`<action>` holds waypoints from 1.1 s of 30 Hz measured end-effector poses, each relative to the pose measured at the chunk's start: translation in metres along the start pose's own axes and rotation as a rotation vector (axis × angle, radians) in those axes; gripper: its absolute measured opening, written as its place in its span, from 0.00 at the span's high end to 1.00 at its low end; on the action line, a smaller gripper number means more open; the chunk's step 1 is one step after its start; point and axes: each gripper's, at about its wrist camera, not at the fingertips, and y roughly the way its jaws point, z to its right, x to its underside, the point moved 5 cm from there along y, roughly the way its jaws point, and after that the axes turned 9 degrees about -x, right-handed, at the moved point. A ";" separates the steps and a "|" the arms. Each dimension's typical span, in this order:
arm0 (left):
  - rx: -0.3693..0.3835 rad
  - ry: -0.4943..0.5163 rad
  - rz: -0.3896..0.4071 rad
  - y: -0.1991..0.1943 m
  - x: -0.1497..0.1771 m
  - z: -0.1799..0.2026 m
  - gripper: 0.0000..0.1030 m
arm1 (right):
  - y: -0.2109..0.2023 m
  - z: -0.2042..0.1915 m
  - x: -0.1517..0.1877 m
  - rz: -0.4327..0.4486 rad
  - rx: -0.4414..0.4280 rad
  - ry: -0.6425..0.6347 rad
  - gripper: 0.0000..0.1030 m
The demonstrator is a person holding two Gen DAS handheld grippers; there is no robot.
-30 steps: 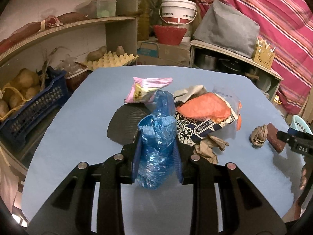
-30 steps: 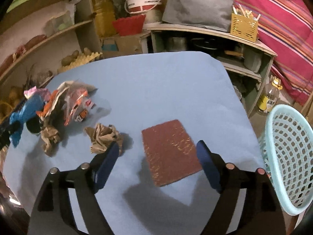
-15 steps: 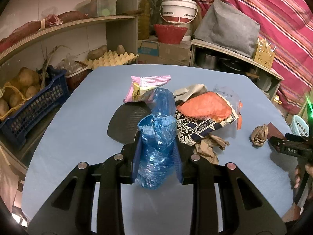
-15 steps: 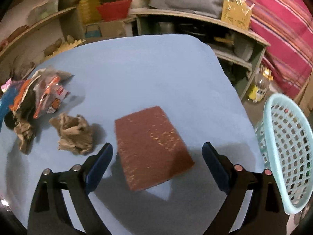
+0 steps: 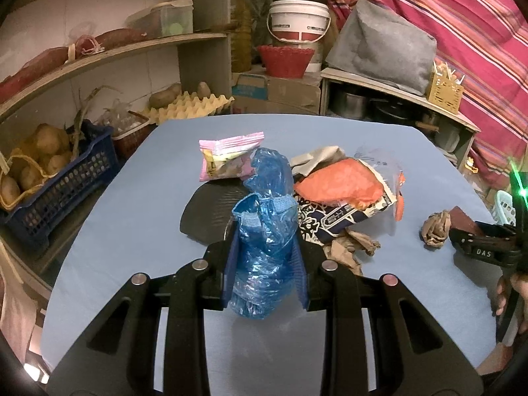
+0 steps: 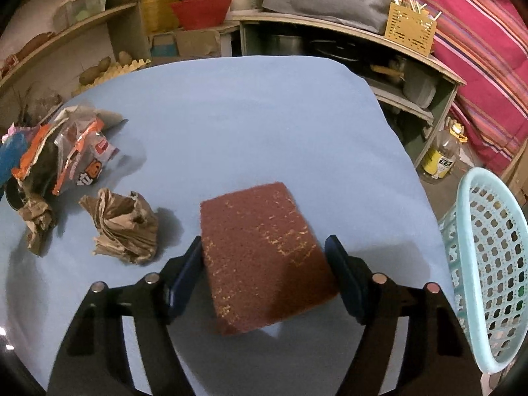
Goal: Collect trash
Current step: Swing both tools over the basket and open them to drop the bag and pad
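A crumpled translucent blue plastic bag (image 5: 264,241) stands out against a pale blue cloth-covered surface (image 6: 250,109). Nearby lie a pink-and-yellow snack packet (image 5: 227,156), an orange wrapper (image 5: 340,183) over navy-and-white patterned packaging (image 5: 333,219), brown crumpled paper (image 6: 122,227), and a flat reddish-brown scouring pad flecked with yellow (image 6: 264,247). A perforated mint-green plastic basket (image 6: 491,257) sits beside a red-striped cloth (image 5: 472,26).

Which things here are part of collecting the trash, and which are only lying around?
Part of the job: blue plastic bag, brown scouring pad, crumpled brown paper, snack wrappers, pale blue basket.

Lying about: egg tray, potato crate, white bucket.
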 end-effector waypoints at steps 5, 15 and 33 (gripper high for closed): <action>0.010 0.003 0.015 -0.006 -0.005 0.007 0.73 | -0.020 0.004 -0.007 0.057 0.000 0.007 0.30; 0.031 0.045 0.037 -0.016 -0.010 0.047 0.73 | -0.060 0.035 -0.006 0.124 0.018 0.035 0.30; 0.184 0.166 0.052 -0.034 -0.010 0.171 0.73 | -0.129 0.156 0.017 0.221 0.092 0.197 0.30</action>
